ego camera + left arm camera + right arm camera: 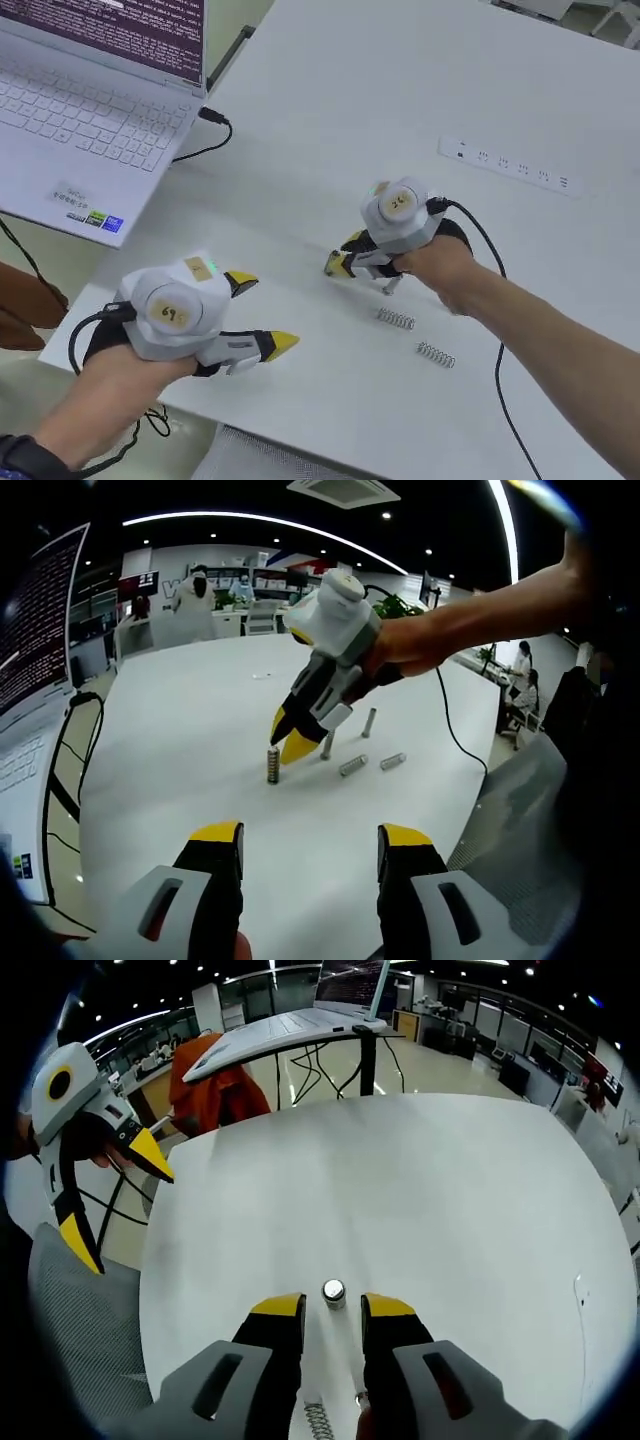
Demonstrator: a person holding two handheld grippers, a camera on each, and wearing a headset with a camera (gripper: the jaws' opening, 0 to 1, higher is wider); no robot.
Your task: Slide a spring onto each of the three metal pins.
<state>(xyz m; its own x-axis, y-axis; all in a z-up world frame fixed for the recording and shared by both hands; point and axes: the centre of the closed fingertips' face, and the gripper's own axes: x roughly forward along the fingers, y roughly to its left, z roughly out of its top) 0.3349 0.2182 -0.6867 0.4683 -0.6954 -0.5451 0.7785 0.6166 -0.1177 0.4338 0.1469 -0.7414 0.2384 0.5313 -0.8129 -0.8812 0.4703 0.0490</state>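
My head camera looks forward and down on the white counter (400, 90) from well above. It takes in my left tool (268, 312), my right tool (338, 255) and the laptop (90, 90) at upper left. The left tool view sits low over the counter, facing across it at the right tool (288, 742) and the loose springs (353, 766); the head view shares that patch. The right tool view hangs close above a pin (333, 1291) and faces the other way, toward the left tool (115, 1200) and the laptop (270, 1030).
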